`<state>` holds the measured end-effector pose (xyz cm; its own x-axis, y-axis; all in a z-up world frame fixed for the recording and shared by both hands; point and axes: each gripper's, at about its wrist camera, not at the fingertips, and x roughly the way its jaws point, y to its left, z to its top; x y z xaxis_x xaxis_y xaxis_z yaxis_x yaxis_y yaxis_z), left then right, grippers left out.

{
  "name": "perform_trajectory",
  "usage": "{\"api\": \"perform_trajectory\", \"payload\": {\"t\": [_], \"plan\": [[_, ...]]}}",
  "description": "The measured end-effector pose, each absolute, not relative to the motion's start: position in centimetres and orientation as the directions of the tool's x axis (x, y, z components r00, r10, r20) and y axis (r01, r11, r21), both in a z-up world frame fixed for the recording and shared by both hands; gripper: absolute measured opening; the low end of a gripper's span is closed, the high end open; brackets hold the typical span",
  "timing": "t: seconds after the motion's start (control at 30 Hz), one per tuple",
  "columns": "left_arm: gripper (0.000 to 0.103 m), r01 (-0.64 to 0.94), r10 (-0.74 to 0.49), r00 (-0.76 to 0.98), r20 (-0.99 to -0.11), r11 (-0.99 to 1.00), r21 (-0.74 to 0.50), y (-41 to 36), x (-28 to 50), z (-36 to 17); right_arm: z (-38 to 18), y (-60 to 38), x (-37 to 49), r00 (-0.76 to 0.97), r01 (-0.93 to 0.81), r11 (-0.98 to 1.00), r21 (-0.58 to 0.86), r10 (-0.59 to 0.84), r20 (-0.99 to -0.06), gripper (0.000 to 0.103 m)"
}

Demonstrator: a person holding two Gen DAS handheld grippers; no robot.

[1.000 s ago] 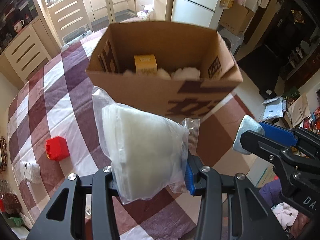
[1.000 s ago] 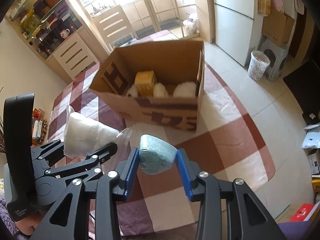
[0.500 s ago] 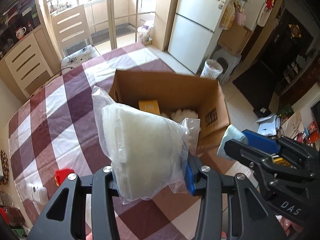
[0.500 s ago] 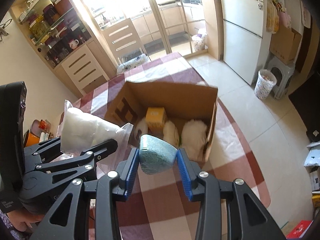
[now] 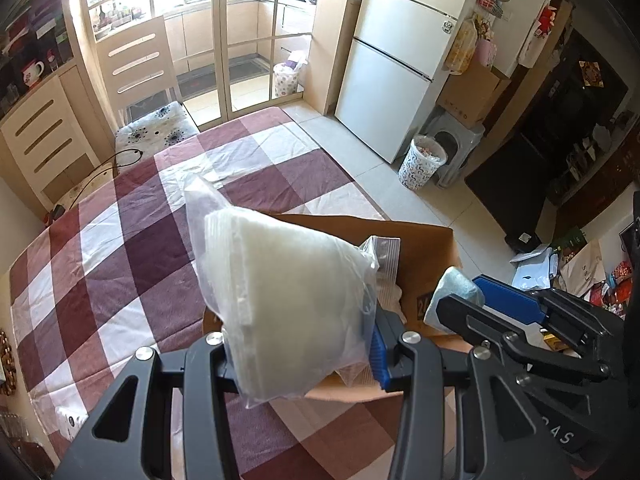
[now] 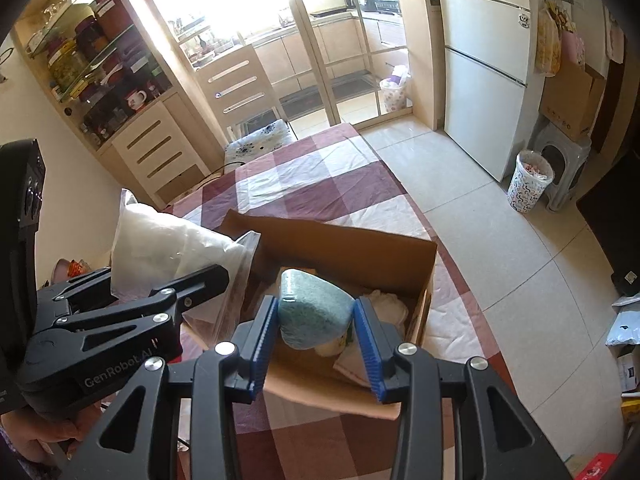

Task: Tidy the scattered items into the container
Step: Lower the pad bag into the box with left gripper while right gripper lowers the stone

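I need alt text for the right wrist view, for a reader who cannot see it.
The right gripper holds a blue-green sponge above an open cardboard box on a checked tablecloth. On the left, the left gripper holds a clear bag of white pads near the box's edge. White items lie inside the box.

Occlusions: box interior mostly blocked in both wrist views.

Left wrist view: plastic bag, clamped in the left gripper, hides most of the cardboard box; the left finger pad sits behind the bag. Right wrist view: teal sponge between the right gripper pads covers box contents; white items beyond it unidentifiable. Small white object left of the tongs too blurred.
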<state>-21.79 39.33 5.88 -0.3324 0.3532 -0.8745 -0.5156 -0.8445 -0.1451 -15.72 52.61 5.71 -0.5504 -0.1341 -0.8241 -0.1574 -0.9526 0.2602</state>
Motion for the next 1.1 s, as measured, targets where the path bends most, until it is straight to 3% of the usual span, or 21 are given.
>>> {"api": "perform_trajectory", "payload": {"t": [0.23, 1.1], "plan": [[0.045, -0.508, 0.37, -0.288, -0.884, -0.841, -0.186, 40.2, -24.0, 3.6, 3.6, 53.7, -17.7, -0.523, -0.183, -0.948, 0.26, -0.13, -0.843, 0.04], [0.045, -0.507, 0.271, -0.179, -0.946, -0.849, -0.147, 39.8, -23.3, -3.4, -2.3, 52.1, -18.9, -0.38, -0.165, -0.957, 0.239, -0.162, -0.911, 0.04]]}}
